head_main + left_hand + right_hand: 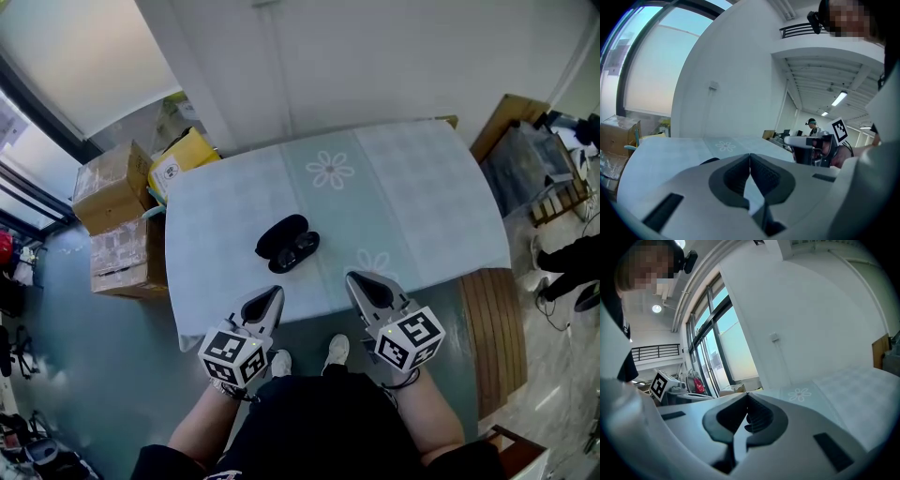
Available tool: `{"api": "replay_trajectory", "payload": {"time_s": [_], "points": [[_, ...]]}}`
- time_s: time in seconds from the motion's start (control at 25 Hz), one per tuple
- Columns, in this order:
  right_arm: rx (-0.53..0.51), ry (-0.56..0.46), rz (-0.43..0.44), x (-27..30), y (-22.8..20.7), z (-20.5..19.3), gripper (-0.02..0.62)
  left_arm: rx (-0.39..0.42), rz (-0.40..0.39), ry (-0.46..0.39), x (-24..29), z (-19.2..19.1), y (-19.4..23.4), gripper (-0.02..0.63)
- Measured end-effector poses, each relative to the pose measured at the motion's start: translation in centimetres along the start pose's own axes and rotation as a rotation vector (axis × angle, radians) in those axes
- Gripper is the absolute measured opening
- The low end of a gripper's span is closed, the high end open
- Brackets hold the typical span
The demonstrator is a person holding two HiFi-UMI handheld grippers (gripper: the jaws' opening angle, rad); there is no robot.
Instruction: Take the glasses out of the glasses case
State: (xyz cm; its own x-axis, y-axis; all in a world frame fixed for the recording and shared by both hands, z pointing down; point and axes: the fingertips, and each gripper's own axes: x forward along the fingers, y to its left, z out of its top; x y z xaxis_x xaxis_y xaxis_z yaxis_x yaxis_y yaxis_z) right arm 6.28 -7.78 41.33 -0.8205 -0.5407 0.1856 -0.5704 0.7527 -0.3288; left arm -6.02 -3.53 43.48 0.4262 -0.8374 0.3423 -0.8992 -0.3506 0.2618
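Note:
An open black glasses case (287, 244) lies near the middle of the table (412, 187), which has a pale green cloth, and dark glasses show in its nearer half. Both grippers hover at the table's near edge, short of the case. My left gripper (275, 293) is shut and empty, just below the case. My right gripper (352, 278) is also shut and empty, to the case's lower right. In the left gripper view the jaws (750, 155) meet, and a dark sliver of the case (710, 161) peeks over them. The right gripper view shows its closed jaws (747, 395).
Cardboard boxes (117, 220) and a yellow bag (183, 155) stand on the floor left of the table. A slatted wooden bench (492, 328) sits at the right. My shoes (337, 352) are under the near edge. A person (812, 125) stands far off.

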Motion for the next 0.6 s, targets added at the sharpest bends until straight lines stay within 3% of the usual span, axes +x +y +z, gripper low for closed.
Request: {"api": "replay_trajectory", "payload": {"time_s": [0.6], "points": [[0.052, 0.012, 0.105, 0.2, -4.3, 0.4, 0.023, 0.01, 0.111, 0.05, 2.5, -0.3, -1.7, 0.029]]}}
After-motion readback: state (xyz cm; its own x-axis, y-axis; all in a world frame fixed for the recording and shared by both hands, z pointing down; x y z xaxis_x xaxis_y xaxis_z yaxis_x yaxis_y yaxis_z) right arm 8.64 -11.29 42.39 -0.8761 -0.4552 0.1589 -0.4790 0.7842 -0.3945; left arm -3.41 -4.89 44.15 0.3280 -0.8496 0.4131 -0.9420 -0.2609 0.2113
